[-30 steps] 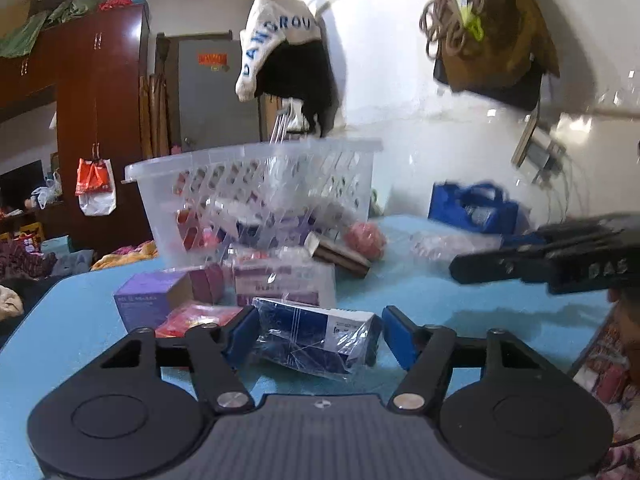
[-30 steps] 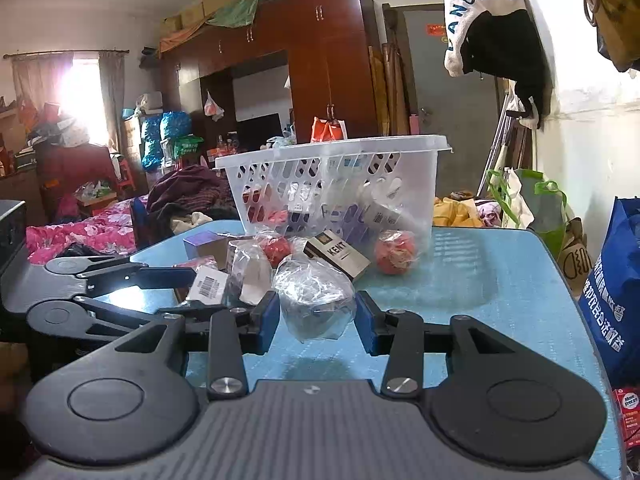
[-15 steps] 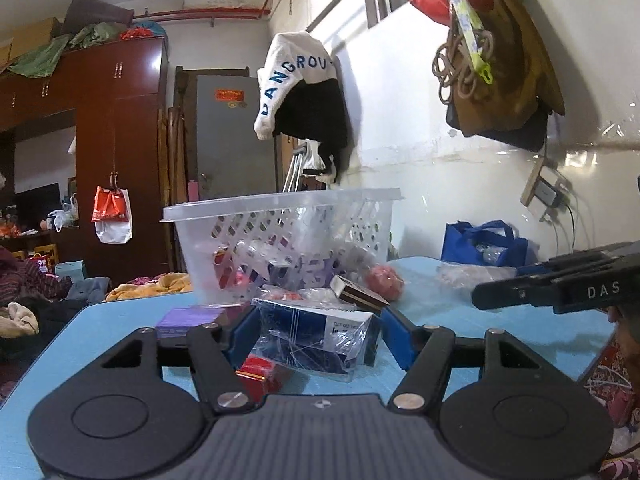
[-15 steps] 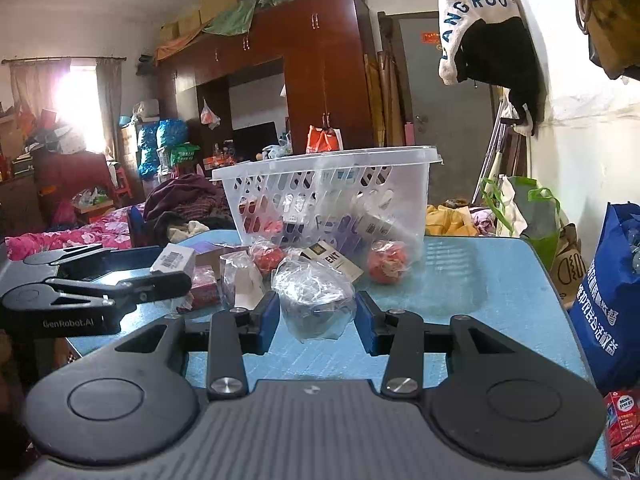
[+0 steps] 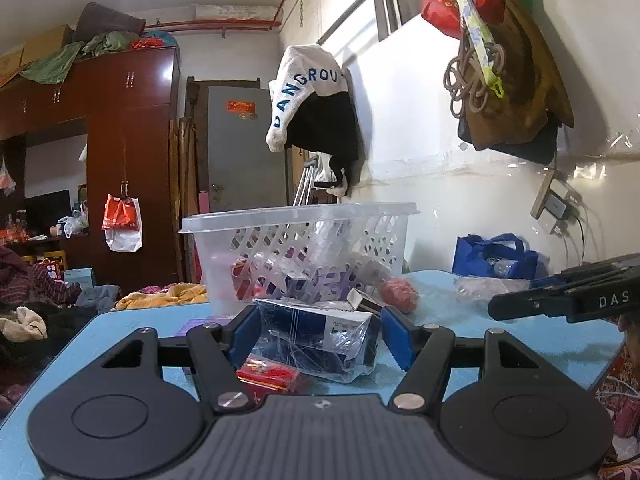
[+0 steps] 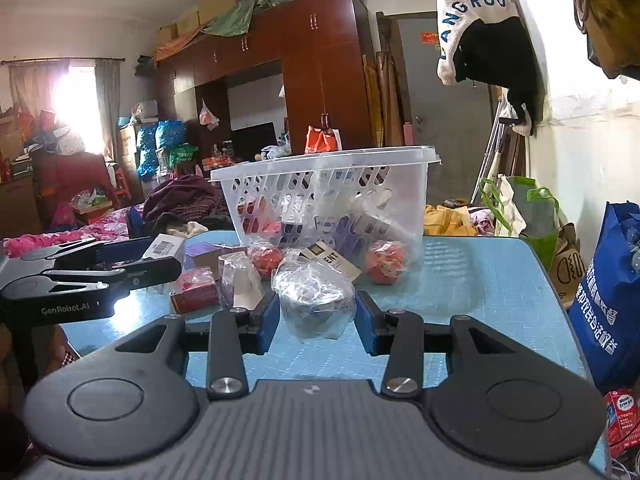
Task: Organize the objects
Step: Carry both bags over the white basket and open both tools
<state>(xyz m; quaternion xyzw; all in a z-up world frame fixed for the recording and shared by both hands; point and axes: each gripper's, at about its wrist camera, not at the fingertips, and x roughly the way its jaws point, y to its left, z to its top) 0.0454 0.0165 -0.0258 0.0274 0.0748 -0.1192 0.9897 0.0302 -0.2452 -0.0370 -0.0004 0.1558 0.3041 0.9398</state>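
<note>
Basket [image 6: 320,200] on table [image 6: 480,280] rear; packets [image 6: 240,280] scattered in front.

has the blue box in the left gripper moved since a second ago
Yes. The plastic-wrapped blue box, between the fingers of the left gripper, was lying on the blue table; now it is lifted, level with the foot of the white basket.

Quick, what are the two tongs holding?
Left tongs: closed on the wrapped blue box.
Right tongs: closed on the crinkly plastic bundle.

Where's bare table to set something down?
Free: the blue table right of the basket and red ball, out to the right edge. Crowded: the boxes and wrapped items in front of the basket, toward the left.
</note>
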